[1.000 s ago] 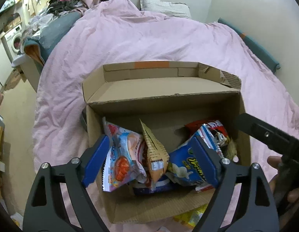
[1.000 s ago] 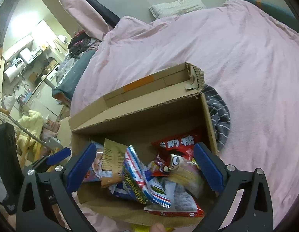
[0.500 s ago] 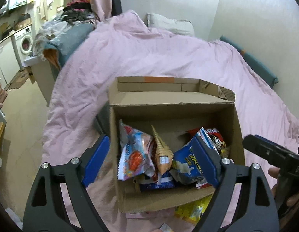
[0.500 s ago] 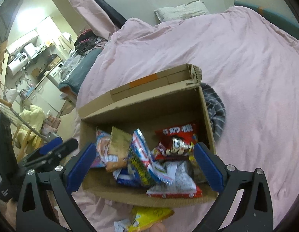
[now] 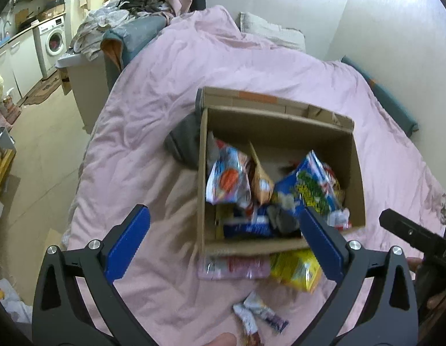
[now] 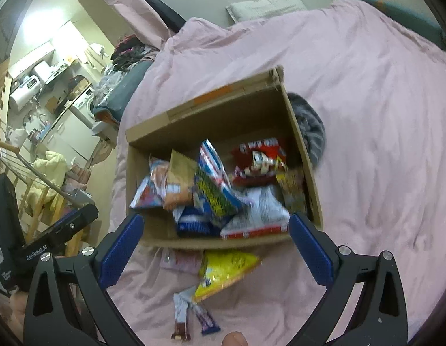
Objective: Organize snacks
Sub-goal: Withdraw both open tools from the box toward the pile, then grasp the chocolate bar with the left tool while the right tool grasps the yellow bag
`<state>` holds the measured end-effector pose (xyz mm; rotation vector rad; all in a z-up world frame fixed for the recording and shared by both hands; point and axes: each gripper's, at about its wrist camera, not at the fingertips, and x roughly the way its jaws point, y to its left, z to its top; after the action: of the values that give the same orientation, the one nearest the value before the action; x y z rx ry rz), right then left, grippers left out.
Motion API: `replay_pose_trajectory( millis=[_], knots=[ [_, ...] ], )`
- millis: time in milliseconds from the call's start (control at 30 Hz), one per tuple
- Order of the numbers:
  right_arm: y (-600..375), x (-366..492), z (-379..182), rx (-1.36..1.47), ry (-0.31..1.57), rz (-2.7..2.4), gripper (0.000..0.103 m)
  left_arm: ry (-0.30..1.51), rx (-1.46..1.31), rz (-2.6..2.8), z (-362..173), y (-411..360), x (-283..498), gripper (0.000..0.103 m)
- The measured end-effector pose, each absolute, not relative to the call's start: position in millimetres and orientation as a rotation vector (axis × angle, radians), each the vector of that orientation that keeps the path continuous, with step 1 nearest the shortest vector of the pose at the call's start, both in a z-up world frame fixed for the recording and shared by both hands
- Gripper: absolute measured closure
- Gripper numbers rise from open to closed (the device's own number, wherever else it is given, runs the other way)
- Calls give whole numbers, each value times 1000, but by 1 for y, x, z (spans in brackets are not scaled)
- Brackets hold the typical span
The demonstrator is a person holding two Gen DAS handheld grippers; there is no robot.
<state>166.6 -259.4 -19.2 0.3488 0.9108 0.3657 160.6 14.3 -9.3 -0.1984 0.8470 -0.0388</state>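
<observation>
While both grippers hover above the pink duvet (image 5: 153,132), the cardboard box (image 5: 357,173) sits open on it toward the middle of the bed, crowded with snack bags. Inside, a blue-and-green bag (image 5: 312,190) leans against a tan packet (image 5: 260,178) and a pale bag with an orange print (image 5: 227,178) by the box's left wall; the right wrist view also shows a red bag (image 6: 259,158) at the far right corner and a white-and-red one (image 6: 257,216) against the near wall. Outside the box, just beside its near wall, lie a yellow bag (image 6: 226,271) and a pinkish packet (image 5: 231,266), with a few small wrapped bars (image 6: 194,317) nearer the bed's edge. A grey striped cloth (image 6: 309,127) pokes out from under the box's side. The left gripper (image 5: 223,245) is spread wide and holds nothing; the right gripper (image 6: 215,248) is likewise wide apart and empty.
</observation>
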Motion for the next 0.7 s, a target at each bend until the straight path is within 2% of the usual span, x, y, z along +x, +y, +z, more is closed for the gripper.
replay_pose_trajectory(
  millis=[600, 700],
  knots=[
    [-272, 136, -84, 383, 1119, 272, 0, 1072, -145, -116, -70, -7, 134, 1],
    [-276, 137, -94, 407, 1154, 262, 0, 1163, -183, -143, -87, -9, 136, 1]
  ],
)
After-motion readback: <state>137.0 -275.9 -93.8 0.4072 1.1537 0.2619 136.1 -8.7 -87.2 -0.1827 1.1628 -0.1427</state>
